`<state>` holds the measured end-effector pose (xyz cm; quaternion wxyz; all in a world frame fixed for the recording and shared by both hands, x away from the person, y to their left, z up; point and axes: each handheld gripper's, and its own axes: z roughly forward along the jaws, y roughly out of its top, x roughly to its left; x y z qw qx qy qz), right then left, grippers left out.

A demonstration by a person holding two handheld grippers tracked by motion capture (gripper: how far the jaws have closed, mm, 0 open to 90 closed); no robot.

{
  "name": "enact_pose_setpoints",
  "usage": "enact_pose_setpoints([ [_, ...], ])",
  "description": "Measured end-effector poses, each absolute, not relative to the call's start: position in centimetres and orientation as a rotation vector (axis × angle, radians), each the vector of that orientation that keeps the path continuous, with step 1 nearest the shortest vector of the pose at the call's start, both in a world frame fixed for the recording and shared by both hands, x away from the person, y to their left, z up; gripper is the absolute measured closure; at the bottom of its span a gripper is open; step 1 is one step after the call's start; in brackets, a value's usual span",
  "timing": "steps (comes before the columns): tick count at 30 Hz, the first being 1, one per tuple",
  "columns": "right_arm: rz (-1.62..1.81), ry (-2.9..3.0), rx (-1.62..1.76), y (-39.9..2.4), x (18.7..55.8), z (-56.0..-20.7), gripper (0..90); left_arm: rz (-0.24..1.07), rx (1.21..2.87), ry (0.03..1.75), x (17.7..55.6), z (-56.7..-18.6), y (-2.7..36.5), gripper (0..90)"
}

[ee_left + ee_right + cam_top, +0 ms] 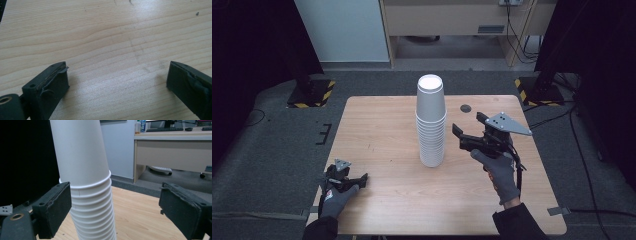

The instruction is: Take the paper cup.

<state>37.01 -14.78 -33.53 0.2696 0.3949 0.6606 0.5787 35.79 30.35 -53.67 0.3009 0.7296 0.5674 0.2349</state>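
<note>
- The stack of cups (431, 122) stands near the middle of the table (382, 125), upside down, bases up, rims down.
- Its long axis runs straight up from the tabletop, the top cup's flat base (430, 83) facing the ceiling; a slight lean, if any.
- Right tongs (468, 131) are up off the table at about 3 o'clock from the stack, pointing toward 9 o'clock at its middle.
- Their jaws are spread wide, gripping nothing; in the right gripper view the stack (87, 185) sits just ahead of the opening, close to the left-hand jaw, not touching as far as I can tell.
- Left tongs (357, 179) rest low at about 7 o'clock from the stack, well apart from it.
- Those jaws are wide apart too, bare wood (112, 50) between them.
- A small dark disc (466, 108) lies on the table at about 2 o'clock from the stack.
</note>
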Motion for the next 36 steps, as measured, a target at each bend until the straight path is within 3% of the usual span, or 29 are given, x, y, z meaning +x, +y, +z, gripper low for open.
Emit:
enact_pose_setpoints([
  [18, 1.599, 1.8, 0.999, -11.6, 39.1, -30.5, 12.0, 0.623, 1.937, 1.505, 35.8, -53.7, 30.4, 3.0],
  [36, 1.605, 1.836, 0.974, -8.2, 41.1, -30.1, 11.8, 0.622, 1.937, 1.505, 35.8, -53.7, 30.4, 2.8],
])
